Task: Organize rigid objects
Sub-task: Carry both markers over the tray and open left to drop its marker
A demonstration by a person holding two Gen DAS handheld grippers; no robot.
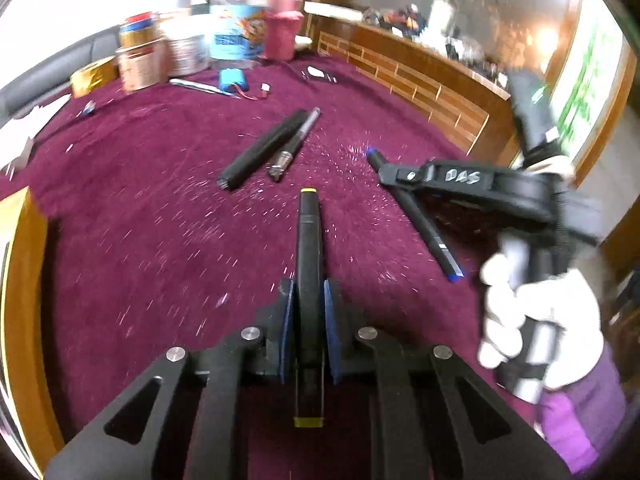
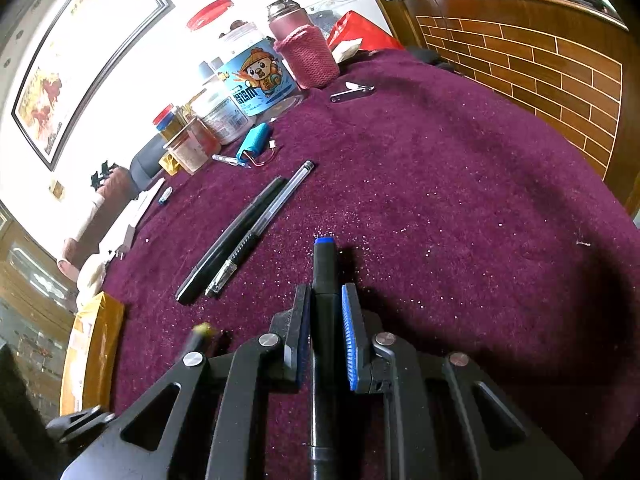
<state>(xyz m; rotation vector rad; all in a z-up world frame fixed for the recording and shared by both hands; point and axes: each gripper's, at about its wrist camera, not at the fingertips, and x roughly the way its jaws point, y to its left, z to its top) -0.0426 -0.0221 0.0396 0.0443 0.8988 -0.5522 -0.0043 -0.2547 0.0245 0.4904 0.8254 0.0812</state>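
My left gripper [image 1: 309,308] is shut on a black marker with yellow ends [image 1: 309,240], held above the purple cloth and pointing away. My right gripper [image 2: 325,320] is shut on a black marker with blue ends [image 2: 325,280]; it shows from the side in the left wrist view [image 1: 390,174], with the blue-ended marker [image 1: 424,228] slanting down to the cloth. A black pen [image 1: 264,150] and a clear-barrelled pen [image 1: 298,142] lie side by side ahead; both show in the right wrist view, the black pen [image 2: 232,240] left of the clear pen [image 2: 264,224]. The yellow marker tip [image 2: 202,332] shows blurred at lower left.
The table is covered with purple cloth [image 2: 460,200]. Jars, cups and a pink flask in a knitted sleeve [image 2: 306,52] crowd the far edge. A blue battery pack [image 2: 254,142] and a small metal tool [image 2: 352,92] lie in front of them. A yellow box [image 2: 90,352] sits at the left edge.
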